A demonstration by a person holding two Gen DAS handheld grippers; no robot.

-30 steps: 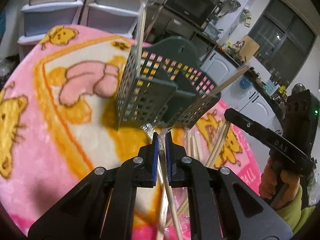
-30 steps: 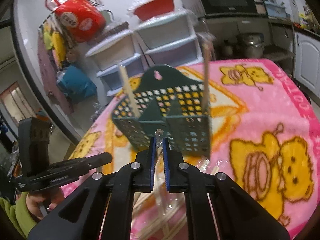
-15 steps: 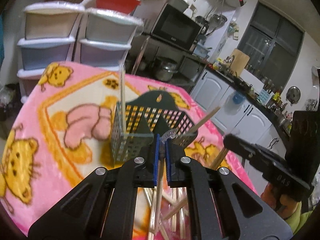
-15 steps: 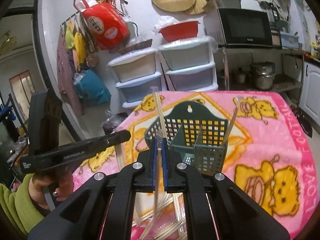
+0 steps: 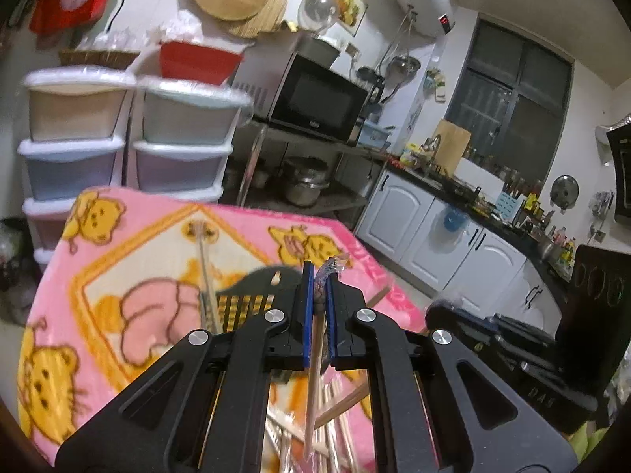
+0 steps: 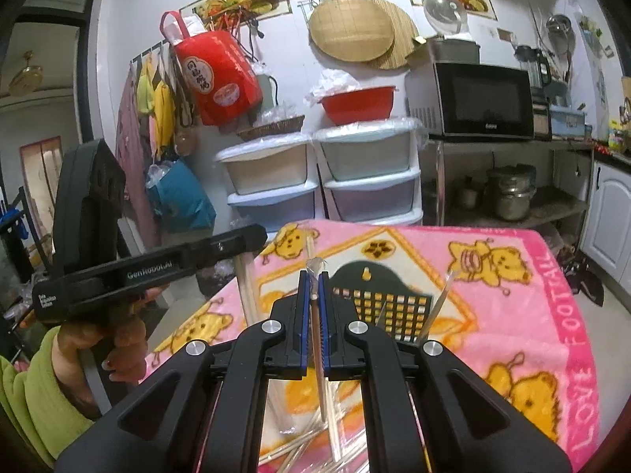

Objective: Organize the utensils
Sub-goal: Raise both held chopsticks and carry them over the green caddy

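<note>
Currently:
Left gripper (image 5: 319,311): I am pinching a wrapped chopstick (image 5: 313,386).
Right gripper (image 6: 314,315): I am pinching another chopstick (image 6: 318,354).
Basket (image 6: 378,307): holding three.
Pile (image 6: 311,445): remaining.

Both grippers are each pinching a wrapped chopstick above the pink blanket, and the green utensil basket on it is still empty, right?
Not quite: the green utensil basket is not empty. The right wrist view shows chopsticks already standing in it. The rest holds: the left gripper and right gripper each pinch a wrapped chopstick above the pink blanket.
</note>
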